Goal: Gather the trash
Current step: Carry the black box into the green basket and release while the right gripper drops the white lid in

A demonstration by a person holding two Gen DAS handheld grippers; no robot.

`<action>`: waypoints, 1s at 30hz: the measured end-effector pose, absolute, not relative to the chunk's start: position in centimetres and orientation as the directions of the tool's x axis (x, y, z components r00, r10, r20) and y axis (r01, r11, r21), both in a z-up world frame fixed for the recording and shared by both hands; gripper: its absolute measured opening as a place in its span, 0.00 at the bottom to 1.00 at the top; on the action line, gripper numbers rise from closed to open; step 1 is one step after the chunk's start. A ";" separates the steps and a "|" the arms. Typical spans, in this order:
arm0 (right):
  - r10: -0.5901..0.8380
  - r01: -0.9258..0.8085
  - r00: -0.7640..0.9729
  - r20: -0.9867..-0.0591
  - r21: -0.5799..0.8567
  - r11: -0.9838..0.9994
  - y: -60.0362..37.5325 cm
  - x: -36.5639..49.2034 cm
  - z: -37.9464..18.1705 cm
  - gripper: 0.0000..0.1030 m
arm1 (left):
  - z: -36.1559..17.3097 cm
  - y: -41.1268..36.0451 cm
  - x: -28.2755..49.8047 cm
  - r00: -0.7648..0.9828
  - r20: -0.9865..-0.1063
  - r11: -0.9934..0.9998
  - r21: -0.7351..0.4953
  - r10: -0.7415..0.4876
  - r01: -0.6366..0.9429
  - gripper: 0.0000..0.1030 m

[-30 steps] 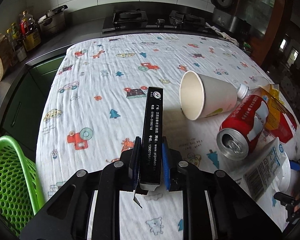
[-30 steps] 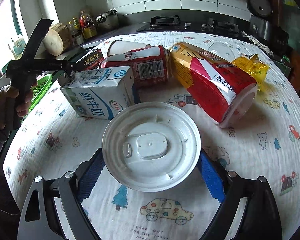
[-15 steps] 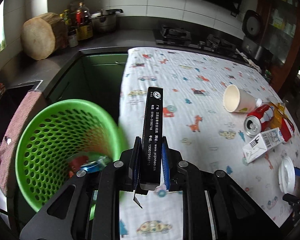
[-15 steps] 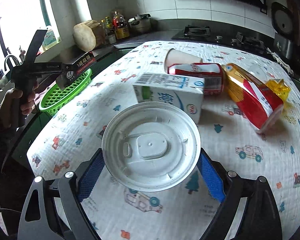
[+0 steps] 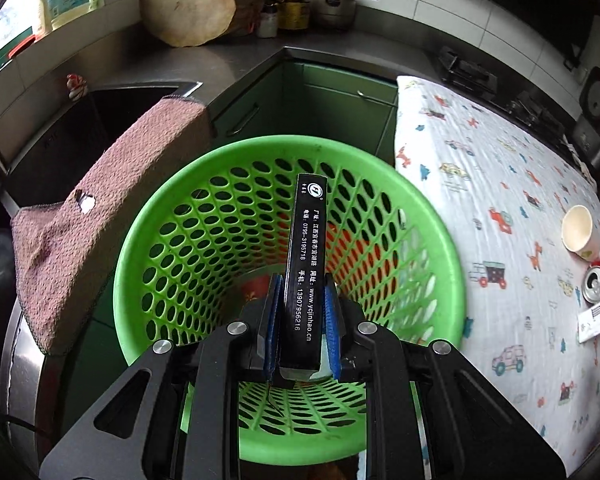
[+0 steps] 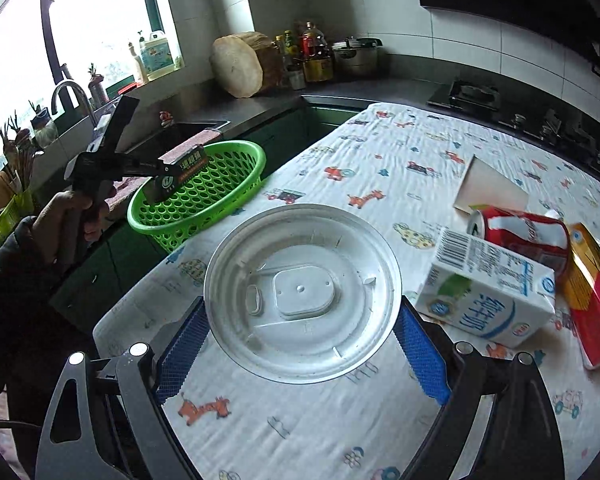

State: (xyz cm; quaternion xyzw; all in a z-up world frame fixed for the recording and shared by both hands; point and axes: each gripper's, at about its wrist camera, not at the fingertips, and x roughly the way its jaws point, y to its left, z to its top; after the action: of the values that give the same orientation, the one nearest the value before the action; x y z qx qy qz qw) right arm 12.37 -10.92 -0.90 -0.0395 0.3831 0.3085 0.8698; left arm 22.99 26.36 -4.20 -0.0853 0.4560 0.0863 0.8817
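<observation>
Left gripper: tilted down over the green basket, jaws clamped on a slim black box above its opening.
Right gripper: angled down above the surface, jaws spread wide and gripping a round white lid by its rim.
Surface: cartoon-print cloth beside a dark kitchen counter.
Right view only: a hand on the left gripper's handle; milk carton, red can and paper cup touching in a cluster.
Left view only: a brown towel draped just beside the basket.

Your table, under a cartoon-print cloth, carries a paper cup, red can, milk carton and red-yellow packet at its right.
</observation>
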 end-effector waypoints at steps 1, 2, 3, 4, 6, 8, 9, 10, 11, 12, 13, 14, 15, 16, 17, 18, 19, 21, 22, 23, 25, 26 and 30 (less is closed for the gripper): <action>0.511 -0.575 0.512 -0.691 0.166 0.801 -10.3 12.6 -0.8 0.85 | -4.6 26.7 23.1 0.561 -0.824 0.968 -0.073 0.078 -0.241 0.19; 0.516 -0.583 0.506 -0.691 0.167 0.795 -9.7 12.9 -0.8 0.85 | -5.0 27.2 23.2 0.553 -0.830 0.965 -0.079 0.075 -0.249 0.19; 0.520 -0.589 0.501 -0.691 0.167 0.790 -9.1 13.2 -0.8 0.85 | -5.3 27.5 23.3 0.547 -0.834 0.963 -0.081 0.076 -0.257 0.20; 0.524 -0.597 0.497 -0.691 0.166 0.785 -8.5 13.5 -0.7 0.85 | -5.6 27.7 23.4 0.543 -0.836 0.961 -0.079 0.081 -0.264 0.20; 0.531 -0.608 0.490 -0.691 0.166 0.776 -7.6 14.1 -0.6 0.85 | -6.0 28.0 23.6 0.538 -0.838 0.960 -0.069 0.092 -0.273 0.20; 0.539 -0.620 0.482 -0.691 0.166 0.767 -6.7 14.7 -0.5 0.85 | -6.3 28.2 23.6 0.535 -0.841 0.959 -0.076 0.086 -0.274 0.20; 0.543 -0.625 0.480 -0.689 0.165 0.763 -6.2 15.0 -0.5 0.85 | -6.4 28.4 23.6 0.531 -0.843 0.957 -0.078 0.086 -0.279 0.24; 0.547 -0.629 0.479 -0.687 0.166 0.759 -5.9 15.3 -0.4 0.85 | -6.5 28.5 23.6 0.533 -0.842 0.957 -0.082 0.083 -0.280 0.26; 0.552 -0.633 0.476 -0.685 0.168 0.755 -5.5 15.6 -0.4 0.85 | -6.5 28.6 23.5 0.535 -0.841 0.956 -0.084 0.083 -0.280 0.27; 0.557 -0.638 0.471 -0.684 0.172 0.751 -5.1 15.9 -0.4 0.85 | -6.5 28.7 23.4 0.534 -0.841 0.955 -0.082 0.087 -0.286 0.33; 0.563 -0.642 0.466 -0.682 0.176 0.746 -4.7 16.3 -0.3 0.85 | -6.5 28.8 23.2 0.537 -0.839 0.953 -0.086 0.088 -0.291 0.37; 0.569 -0.648 0.462 -0.681 0.178 0.740 -4.2 16.6 -0.2 0.85 | -6.4 28.9 22.9 0.544 -0.835 0.952 -0.092 0.085 -0.291 0.37; 0.573 -0.656 0.459 -0.679 0.176 0.734 -3.6 16.9 -0.1 0.85 | -6.1 28.9 22.6 0.550 -0.831 0.951 -0.098 0.083 -0.292 0.38; 0.576 -0.664 0.458 -0.677 0.171 0.728 -2.9 17.3 0.0 0.85 | -5.9 29.0 22.2 0.557 -0.827 0.951 -0.101 0.082 -0.292 0.43; 0.578 -0.670 0.456 -0.677 0.166 0.723 -2.4 17.6 0.1 0.85 | -5.5 29.0 21.8 0.567 -0.819 0.951 -0.101 0.087 -0.291 0.45; 0.581 -0.679 0.451 -0.677 0.162 0.716 -1.7 18.0 0.1 0.85 | -5.1 29.0 21.2 0.578 -0.810 0.951 -0.095 0.098 -0.294 0.51; 0.584 -0.687 0.446 -0.678 0.158 0.709 -0.9 18.5 0.1 0.85 | -4.7 29.0 20.7 0.586 -0.803 0.950 -0.090 0.109 -0.300 0.54; 0.593 -0.706 0.434 -0.678 0.153 0.692 0.8 19.1 0.0 0.85 | -3.8 29.1 19.5 0.607 -0.786 0.948 -0.093 0.118 -0.305 0.56; 0.594 -0.713 0.431 -0.679 0.147 0.685 1.7 19.4 0.0 0.85 | -3.4 29.2 19.0 0.614 -0.780 0.946 -0.096 0.121 -0.309 0.58; 0.597 -0.721 0.426 -0.680 0.143 0.678 2.5 19.6 -0.1 0.85 | -3.0 29.3 18.5 0.618 -0.776 0.944 -0.100 0.125 -0.315 0.59; 0.604 -0.737 0.410 -0.683 0.141 0.661 4.1 20.0 -0.4 0.85 | -2.3 29.5 17.3 0.632 -0.764 0.940 -0.107 0.131 -0.324 0.61; 0.607 -0.745 0.403 -0.685 0.140 0.652 5.0 20.3 -0.6 0.85 | -1.9 29.6 16.7 0.638 -0.758 0.938 -0.109 0.136 -0.329 0.61; 0.618 -0.763 0.366 -0.696 0.156 0.627 7.9 21.0 -1.5 0.85 | -1.0 30.1 14.5 0.653 -0.742 0.931 -0.112 0.154 -0.347 0.64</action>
State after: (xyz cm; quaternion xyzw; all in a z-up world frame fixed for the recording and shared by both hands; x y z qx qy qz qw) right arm 21.02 7.86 -1.50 -0.0968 0.3744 0.4206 0.8207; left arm 14.52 30.08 -1.01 -0.1228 0.3927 0.1391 0.9008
